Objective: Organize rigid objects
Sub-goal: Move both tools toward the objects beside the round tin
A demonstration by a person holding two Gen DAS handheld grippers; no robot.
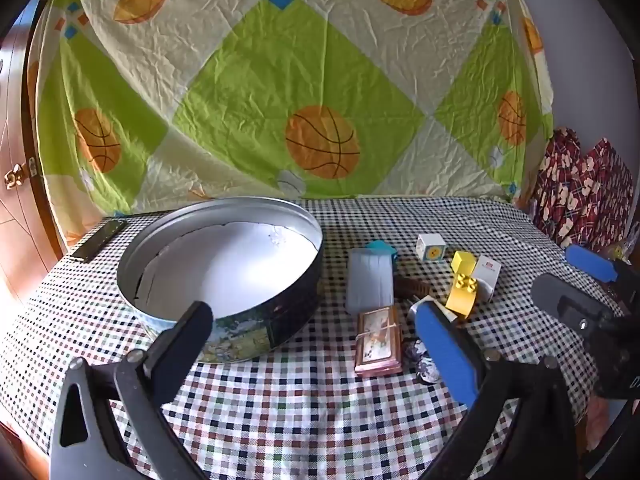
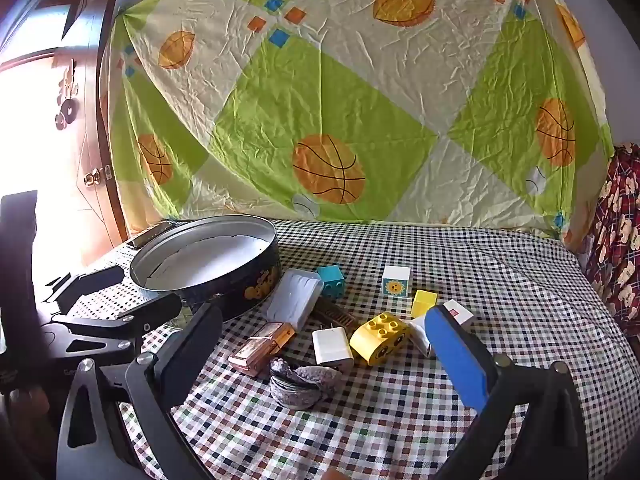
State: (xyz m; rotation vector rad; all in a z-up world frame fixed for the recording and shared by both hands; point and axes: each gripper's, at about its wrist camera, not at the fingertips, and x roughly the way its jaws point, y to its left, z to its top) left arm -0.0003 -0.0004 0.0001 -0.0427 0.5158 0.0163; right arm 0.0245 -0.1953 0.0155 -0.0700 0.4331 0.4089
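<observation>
I have both tools hovering low in frame, nothing picked yet. My right gripper stands wide open and empty; my left gripper likewise. Just beyond, mid-frame, lies the clutter: grey crumpled cloth, white plug adapter, yellow studded toy brick (nearest my right fingers). Farther, at left centre, sits the empty round metal tin. I judge the next move is closing on one block, then carrying it tinward.
</observation>
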